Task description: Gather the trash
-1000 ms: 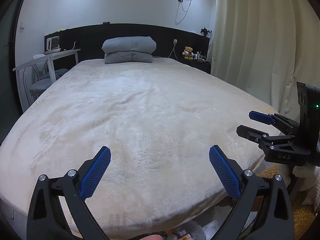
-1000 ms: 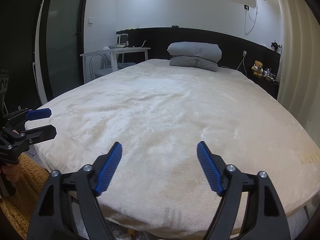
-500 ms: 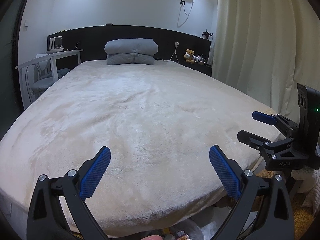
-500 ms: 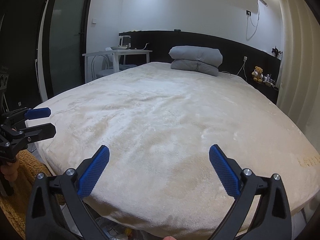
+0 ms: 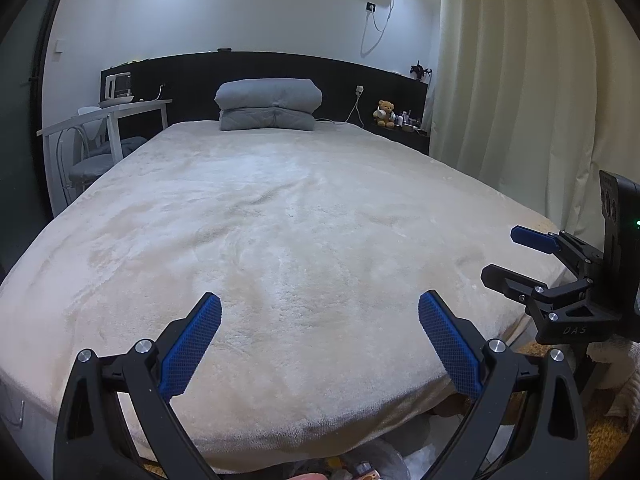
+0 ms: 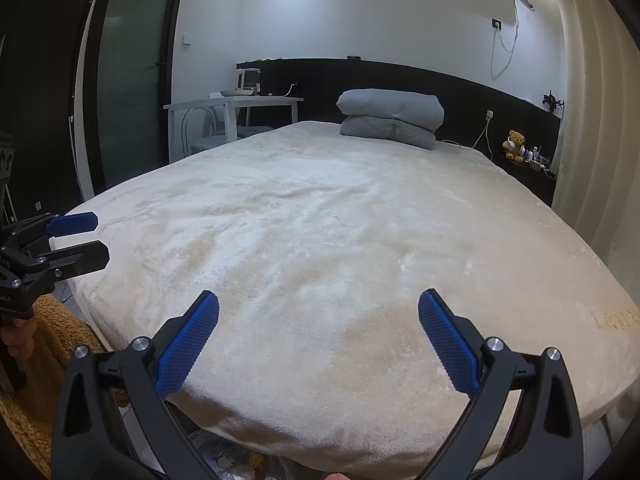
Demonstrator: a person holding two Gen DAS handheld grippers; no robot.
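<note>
My left gripper (image 5: 320,304) hangs open over the foot end of a bed with a cream plush blanket (image 5: 300,220), nothing between its blue pads. My right gripper (image 6: 319,300) is also open and empty over the same edge. Each shows in the other's view: the right gripper (image 5: 502,254) at the bed's right corner, the left gripper (image 6: 100,238) at the left corner, held by a hand (image 6: 16,336). Below the bed's foot edge lies clear plastic with small wrappers (image 5: 360,470) (image 6: 228,456), mostly hidden by the grippers. I see no trash on the blanket.
A folded grey quilt (image 5: 268,104) lies at the black headboard. A white table (image 5: 120,108) and chair stand on the left, cream curtains (image 5: 520,100) on the right, a teddy bear (image 5: 385,112) on a shelf. A yellow-brown rug (image 6: 40,360) covers the floor.
The right gripper's jaws have spread wider than a second ago. Both views have tilted up slightly, showing more of the wall; the left gripper's jaws stand as before.
</note>
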